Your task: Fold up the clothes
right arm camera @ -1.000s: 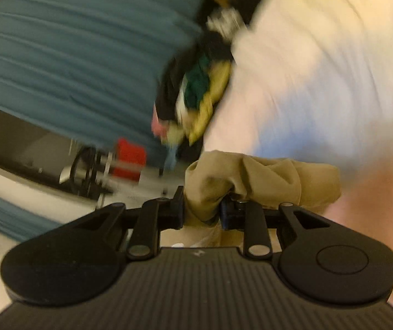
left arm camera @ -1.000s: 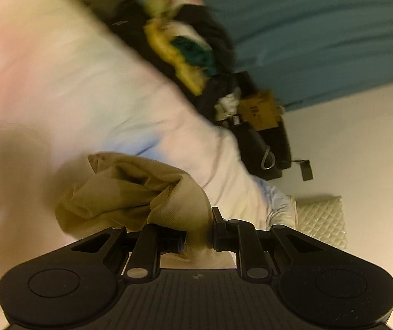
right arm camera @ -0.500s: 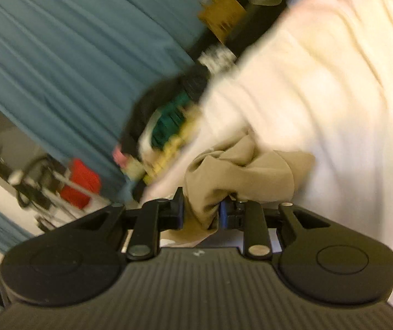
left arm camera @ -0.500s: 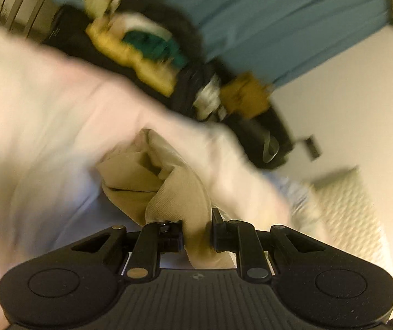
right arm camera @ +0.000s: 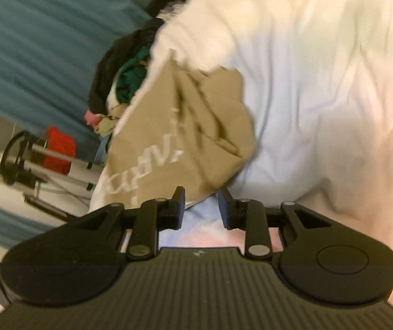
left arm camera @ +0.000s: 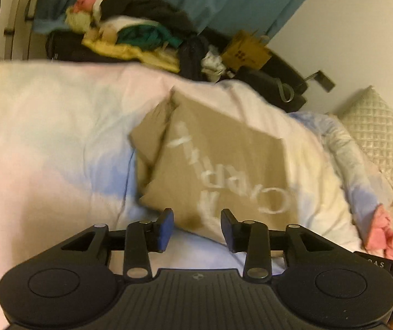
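Both grippers over tan shirt (left arm camera: pixel 224 162) on duvet (left arm camera: pixel 59 137): left gripper (left arm camera: pixel 197 229) opening, nothing pinched; right gripper (right arm camera: pixel 201 206) parted, shirt edge between pads, contact unclear; print blurred.

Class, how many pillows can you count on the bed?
1: a quilted cream pillow at the bed's far right edge, beside the wall. Others may be hidden under the duvet.

Matt tan cloth shirt (left arm camera: pixel 224 165) on soft duvet (left arm camera: pixel 59 137)
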Demonstrator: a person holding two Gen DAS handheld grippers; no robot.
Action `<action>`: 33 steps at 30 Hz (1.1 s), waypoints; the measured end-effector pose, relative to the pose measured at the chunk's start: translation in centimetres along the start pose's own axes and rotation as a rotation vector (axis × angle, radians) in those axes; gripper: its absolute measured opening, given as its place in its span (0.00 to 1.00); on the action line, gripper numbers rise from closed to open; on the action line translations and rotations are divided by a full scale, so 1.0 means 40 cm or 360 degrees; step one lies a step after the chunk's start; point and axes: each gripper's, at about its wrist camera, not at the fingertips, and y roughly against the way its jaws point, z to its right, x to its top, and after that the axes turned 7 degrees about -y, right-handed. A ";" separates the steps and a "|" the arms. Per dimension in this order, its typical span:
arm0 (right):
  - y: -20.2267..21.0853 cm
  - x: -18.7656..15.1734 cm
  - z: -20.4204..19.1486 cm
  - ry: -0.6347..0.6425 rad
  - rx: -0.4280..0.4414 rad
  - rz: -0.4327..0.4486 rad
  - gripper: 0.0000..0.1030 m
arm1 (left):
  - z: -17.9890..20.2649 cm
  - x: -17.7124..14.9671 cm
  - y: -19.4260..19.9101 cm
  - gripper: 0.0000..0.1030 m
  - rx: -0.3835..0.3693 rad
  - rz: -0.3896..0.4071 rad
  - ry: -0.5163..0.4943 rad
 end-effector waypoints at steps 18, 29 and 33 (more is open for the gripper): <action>0.556 -0.266 -0.311 0.1014 0.0081 0.0464 1.00 | 0.341 -0.080 0.705 1.00 0.0061 0.0538 -0.0489; 0.640 -0.435 -0.241 0.1103 0.0136 0.0635 1.00 | 0.354 -0.287 0.867 1.00 0.0163 0.0737 -0.0589; 0.630 -0.476 -0.214 0.1116 0.0145 0.0668 1.00 | 0.340 -0.338 0.879 1.00 0.0242 0.0757 -0.0643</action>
